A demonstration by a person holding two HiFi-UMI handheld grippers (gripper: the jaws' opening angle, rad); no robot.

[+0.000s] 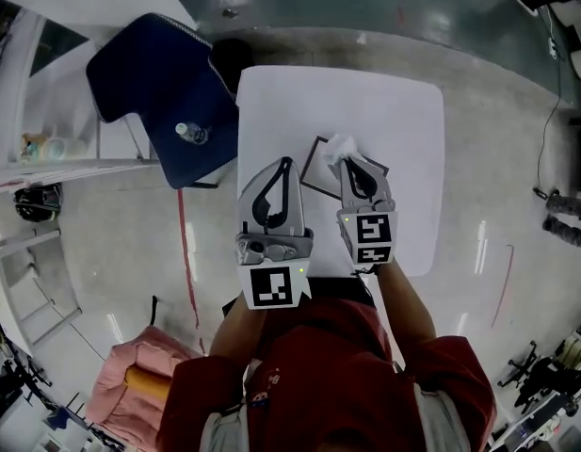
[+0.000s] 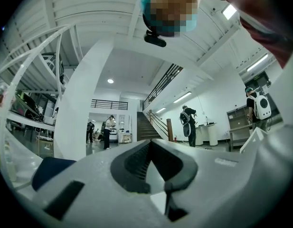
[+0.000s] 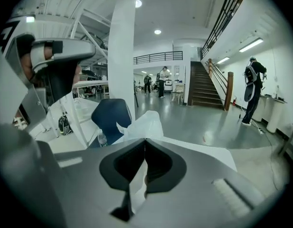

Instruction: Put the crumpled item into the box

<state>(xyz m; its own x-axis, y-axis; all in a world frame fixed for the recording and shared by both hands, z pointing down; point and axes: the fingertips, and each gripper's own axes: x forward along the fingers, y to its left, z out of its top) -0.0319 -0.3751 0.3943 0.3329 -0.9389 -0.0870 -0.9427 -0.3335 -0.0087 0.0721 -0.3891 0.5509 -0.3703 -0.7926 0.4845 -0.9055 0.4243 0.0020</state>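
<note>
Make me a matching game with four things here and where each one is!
Things:
1 crumpled item
2 water bottle
3 box
4 left gripper

Matches:
A on the blue chair
B shut, empty
C on the white table
D pinched by the right gripper

Pairs: 1-D, 2-A, 3-C, 4-B

And here's the white square table with rounded corners (image 1: 365, 102), standing on a glossy grey floor (image 1: 478, 55), its top almost bare. Just one thing lies directly on it: a flat-looking square box with thin dark edges (image 1: 310, 163). It sits near the middle, turned at an angle to the table's sides and clear of every edge. Its inside shows as white as the tabletop.
</note>
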